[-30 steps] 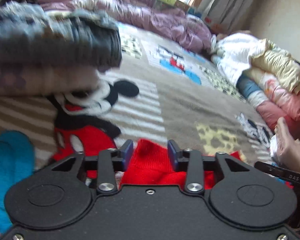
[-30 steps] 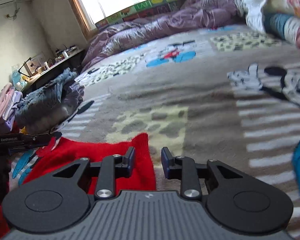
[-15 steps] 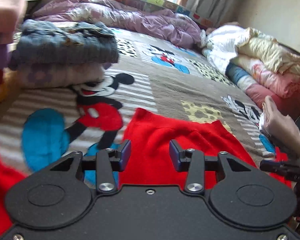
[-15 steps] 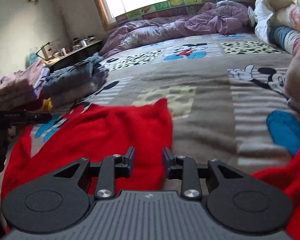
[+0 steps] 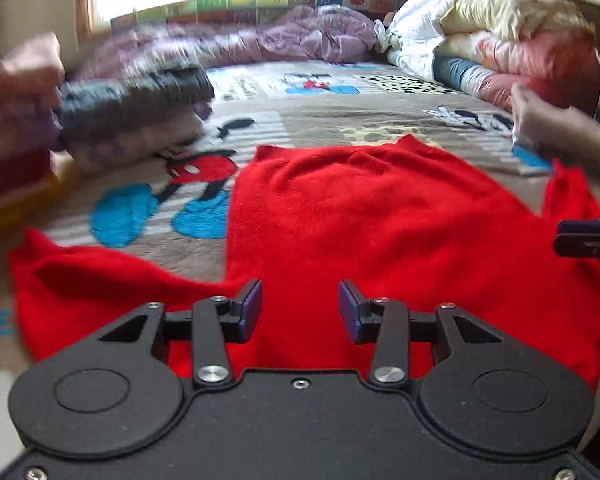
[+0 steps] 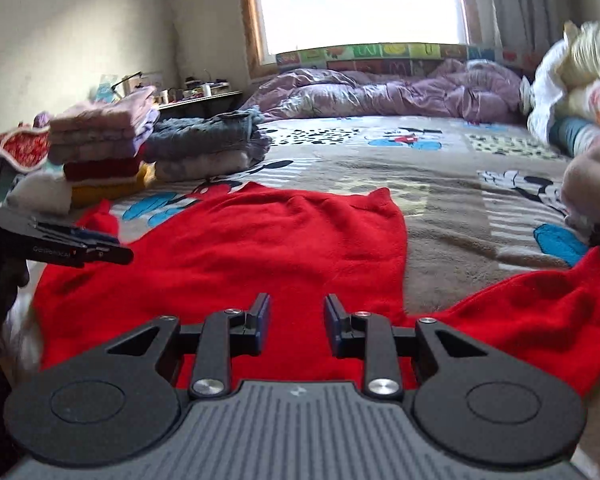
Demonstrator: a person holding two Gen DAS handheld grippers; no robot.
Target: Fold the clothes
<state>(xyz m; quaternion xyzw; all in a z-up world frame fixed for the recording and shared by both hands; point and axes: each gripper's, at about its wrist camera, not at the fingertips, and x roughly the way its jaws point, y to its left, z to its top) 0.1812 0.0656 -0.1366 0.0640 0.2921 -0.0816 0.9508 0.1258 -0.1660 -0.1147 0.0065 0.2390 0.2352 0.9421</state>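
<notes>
A: Where is the red sweater [image 5: 380,216] seen?
B: It is spread flat on the blanket [image 6: 460,200], near the folded stack [image 6: 108,148].
A: And the grippers?
B: Left gripper [image 5: 300,310] and right gripper [image 6: 296,320] are held part-open above it, nothing gripped

Red sweater [image 5: 380,220]: fuzzy matt knit. Blanket [image 6: 452,184]: plush fleece. Tongs [image 5: 300,312]: matt black plastic, shiny metal screws.

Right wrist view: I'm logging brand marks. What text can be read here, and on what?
"GenRobot.AI", small and soft, so only roughly: on the side of the left gripper.
Colourful panels under the window: letters too blurred to read.
Cartoon blanket: pictures only, no words.
</notes>
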